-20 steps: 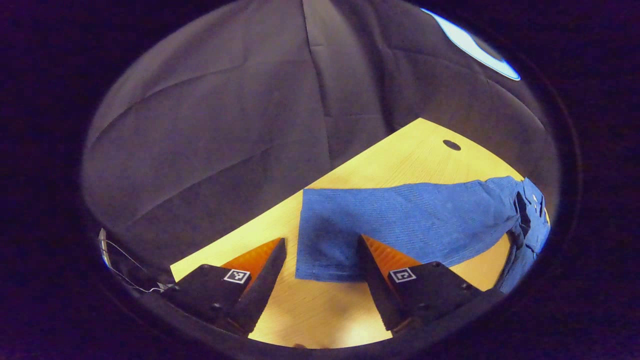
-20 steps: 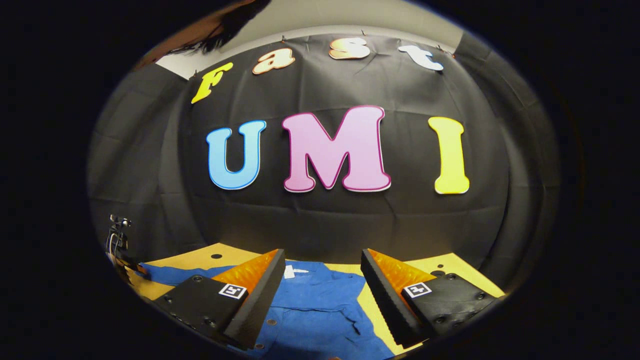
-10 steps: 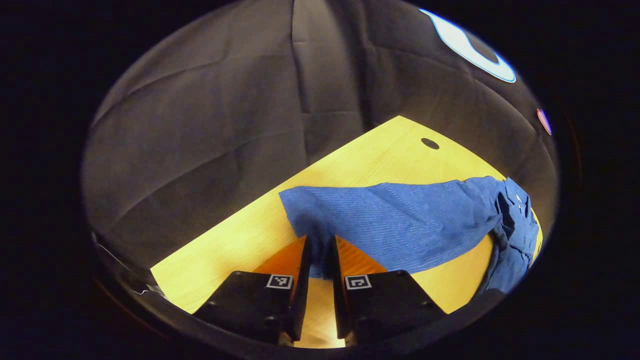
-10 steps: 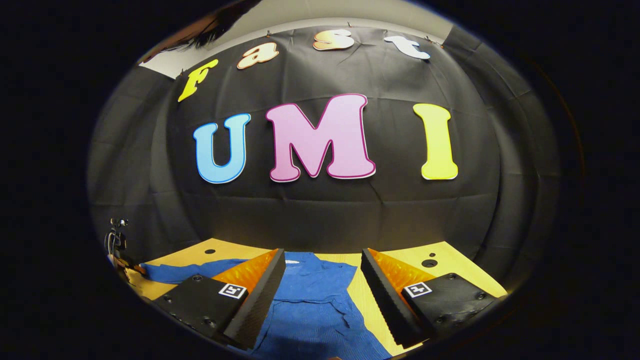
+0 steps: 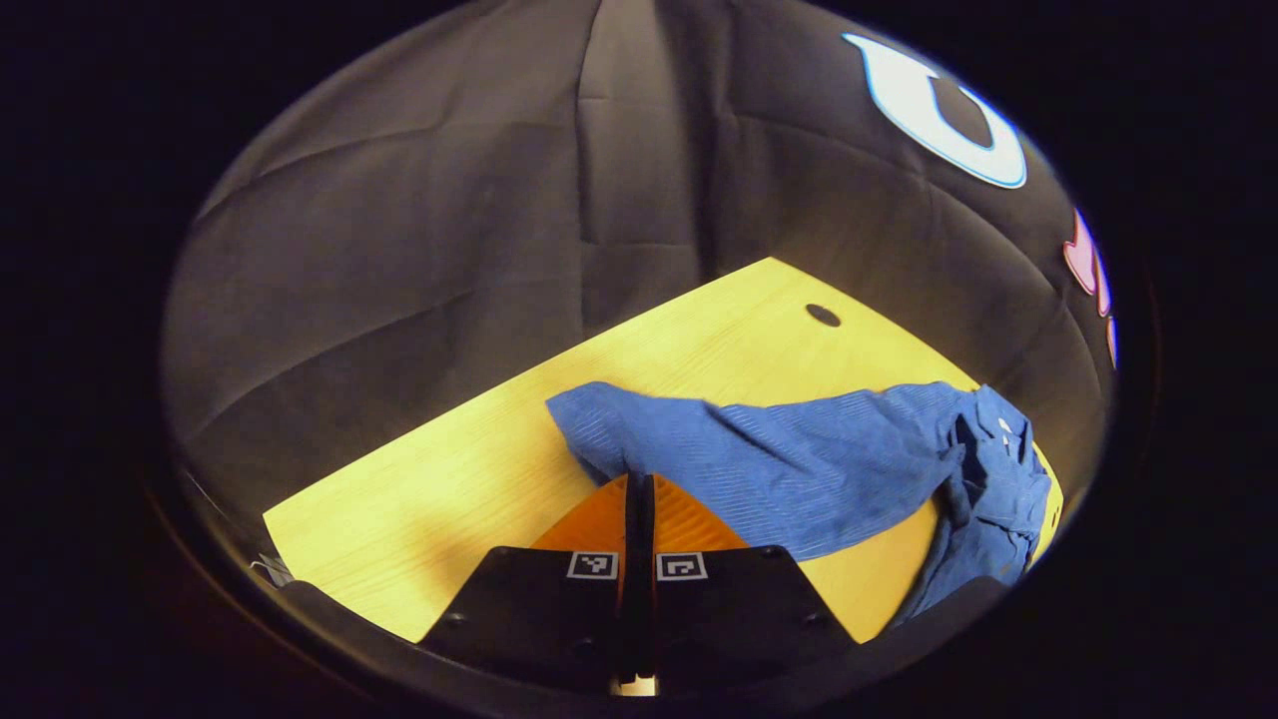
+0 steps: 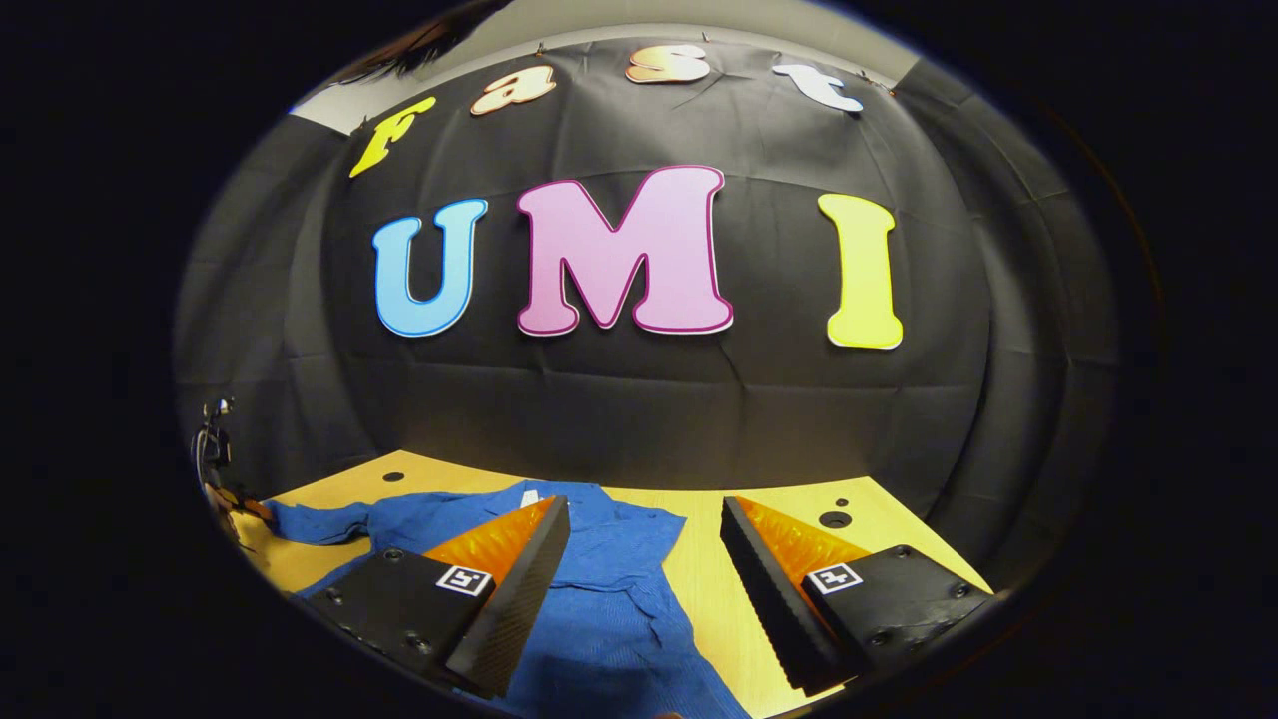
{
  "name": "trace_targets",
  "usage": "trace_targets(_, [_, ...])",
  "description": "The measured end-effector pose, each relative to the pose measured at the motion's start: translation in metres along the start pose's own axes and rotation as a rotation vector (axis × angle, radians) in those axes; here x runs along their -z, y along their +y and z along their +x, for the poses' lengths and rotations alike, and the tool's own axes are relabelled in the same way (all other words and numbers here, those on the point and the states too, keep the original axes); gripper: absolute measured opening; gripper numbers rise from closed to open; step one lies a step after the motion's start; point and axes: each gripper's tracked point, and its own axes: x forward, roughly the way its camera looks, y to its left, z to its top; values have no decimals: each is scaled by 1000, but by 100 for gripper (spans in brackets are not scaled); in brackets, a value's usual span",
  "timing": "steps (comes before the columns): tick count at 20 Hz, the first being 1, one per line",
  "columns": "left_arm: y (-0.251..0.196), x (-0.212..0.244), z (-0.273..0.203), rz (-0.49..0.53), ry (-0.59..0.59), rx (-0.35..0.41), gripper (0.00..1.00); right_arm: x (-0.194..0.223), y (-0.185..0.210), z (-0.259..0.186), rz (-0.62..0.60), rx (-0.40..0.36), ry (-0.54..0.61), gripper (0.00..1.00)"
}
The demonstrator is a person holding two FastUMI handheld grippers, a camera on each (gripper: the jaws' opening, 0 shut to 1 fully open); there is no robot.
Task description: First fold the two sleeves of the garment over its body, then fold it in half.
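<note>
A light wooden table (image 5: 449, 489) carries a blue garment (image 6: 609, 559). In the left gripper view its sleeve (image 5: 759, 449) stretches across the table from about 9 o'clock to 3 o'clock, the cuff end crumpled, and the bunched body lies at 4 o'clock. A round hole (image 5: 823, 316) in the tabletop sits at 1 o'clock of the sleeve, apart from it. In the right gripper view the body lies on the table, and two holes (image 6: 834, 518) sit at its 3 o'clock.

Bare table (image 5: 419, 499) lies left of the blue garment (image 5: 799, 459), free to pass. The black wall (image 6: 639, 419) blocks the far side.
</note>
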Motion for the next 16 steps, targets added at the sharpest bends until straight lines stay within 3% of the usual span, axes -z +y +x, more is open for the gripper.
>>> trace_targets(4, [-87,-29,-33,39,-81,125,0,6,-21,-3,5,51,17,98])
trace_targets(9, [-224,-48,-66,109,-136,357,0,20,-55,-12,17,125,50,98])
trace_targets(16, [-430,3,-125,111,-46,750,0,30,-118,-31,-8,247,78,98])
